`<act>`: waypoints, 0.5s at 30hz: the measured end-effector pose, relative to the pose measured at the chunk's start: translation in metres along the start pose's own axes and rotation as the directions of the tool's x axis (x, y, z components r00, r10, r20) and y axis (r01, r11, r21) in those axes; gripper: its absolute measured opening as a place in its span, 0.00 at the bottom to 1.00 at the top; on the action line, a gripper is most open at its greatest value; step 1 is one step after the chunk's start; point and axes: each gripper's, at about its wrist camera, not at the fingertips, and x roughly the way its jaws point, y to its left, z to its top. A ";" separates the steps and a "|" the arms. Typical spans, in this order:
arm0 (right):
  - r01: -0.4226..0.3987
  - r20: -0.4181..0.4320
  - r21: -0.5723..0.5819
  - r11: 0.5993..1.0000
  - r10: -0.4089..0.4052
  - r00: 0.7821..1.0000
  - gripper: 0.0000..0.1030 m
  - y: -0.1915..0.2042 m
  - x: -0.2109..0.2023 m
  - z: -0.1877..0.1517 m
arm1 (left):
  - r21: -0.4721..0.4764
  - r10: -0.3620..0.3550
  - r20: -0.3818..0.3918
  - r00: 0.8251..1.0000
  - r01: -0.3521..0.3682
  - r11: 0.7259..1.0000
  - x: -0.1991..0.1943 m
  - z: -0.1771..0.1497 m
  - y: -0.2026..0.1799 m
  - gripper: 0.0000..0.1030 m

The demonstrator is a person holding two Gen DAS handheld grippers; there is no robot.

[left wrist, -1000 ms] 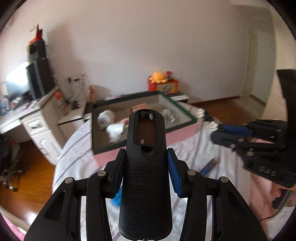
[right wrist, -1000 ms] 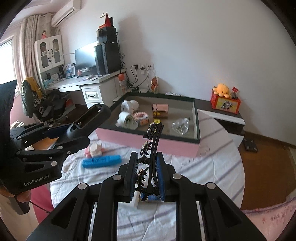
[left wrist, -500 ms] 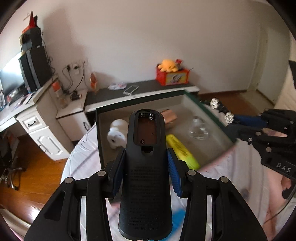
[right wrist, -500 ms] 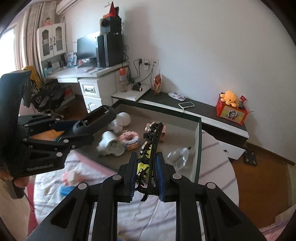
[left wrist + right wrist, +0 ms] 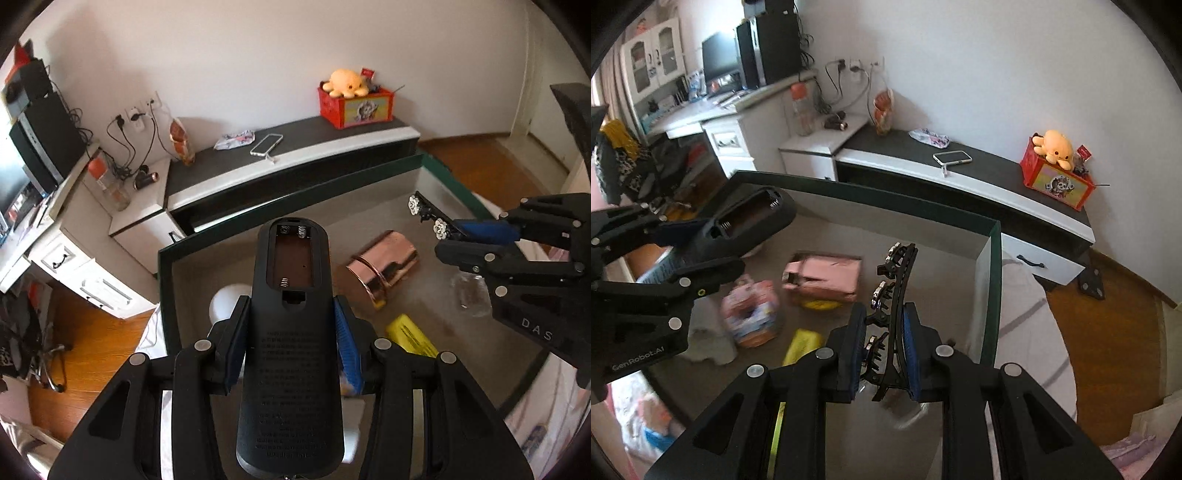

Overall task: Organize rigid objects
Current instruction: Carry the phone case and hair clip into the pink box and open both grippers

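My left gripper (image 5: 291, 343) is shut on a black remote control (image 5: 290, 332) with its battery bay open, held over the green-rimmed box (image 5: 164, 280). It also shows in the right wrist view (image 5: 701, 236). My right gripper (image 5: 884, 350) is shut on a black hair clip with white flowers (image 5: 894, 291), held over the box's right side near its rim (image 5: 995, 280). It also shows in the left wrist view (image 5: 476, 236), with the clip (image 5: 428, 214).
Inside the box lie a rose-gold cup (image 5: 384, 266), a yellow item (image 5: 410, 336), a white ball (image 5: 229, 299), a clear item (image 5: 469, 291) and a pink packet (image 5: 750, 314). Behind stand a low dark cabinet (image 5: 295, 155) with a phone (image 5: 266, 144) and a red toy box (image 5: 354, 103).
Both grippers have moved forward from above the bedsheet to over the box, still holding the remote and the hair clip. The box contents now sit directly below them.
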 end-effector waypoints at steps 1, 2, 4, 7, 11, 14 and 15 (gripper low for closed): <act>-0.005 -0.008 0.002 1.000 0.005 1.000 0.19 -0.002 0.003 0.001 | 0.010 0.021 -0.015 1.000 -0.021 1.000 0.006 0.002 -0.001 0.43; -0.006 -0.013 0.003 1.000 0.006 1.000 0.19 -0.004 0.006 0.002 | 0.015 0.036 -0.021 0.999 -0.035 0.999 0.010 0.003 -0.002 0.43; -0.003 -0.033 0.005 1.000 0.003 0.999 0.19 -0.007 0.012 0.004 | 0.021 0.037 -0.031 0.999 -0.036 0.999 0.017 0.006 -0.003 0.43; -0.006 -0.053 0.008 1.000 0.007 0.999 0.19 -0.009 0.018 0.004 | 0.029 0.041 -0.035 0.999 -0.040 0.999 0.022 0.006 -0.006 0.43; -0.017 -0.066 0.009 1.000 0.017 0.998 0.19 -0.009 0.020 0.005 | 0.034 0.041 -0.026 0.999 -0.040 0.999 0.021 0.008 -0.009 0.44; -0.023 -0.060 0.022 1.000 0.024 0.998 0.20 -0.011 0.017 0.006 | 0.025 0.047 -0.029 0.998 -0.046 0.999 0.018 0.008 -0.008 0.44; -0.033 -0.058 0.030 0.999 0.034 0.998 0.20 -0.012 0.016 0.006 | 0.022 0.044 -0.028 0.999 -0.043 0.999 0.016 0.007 -0.007 0.44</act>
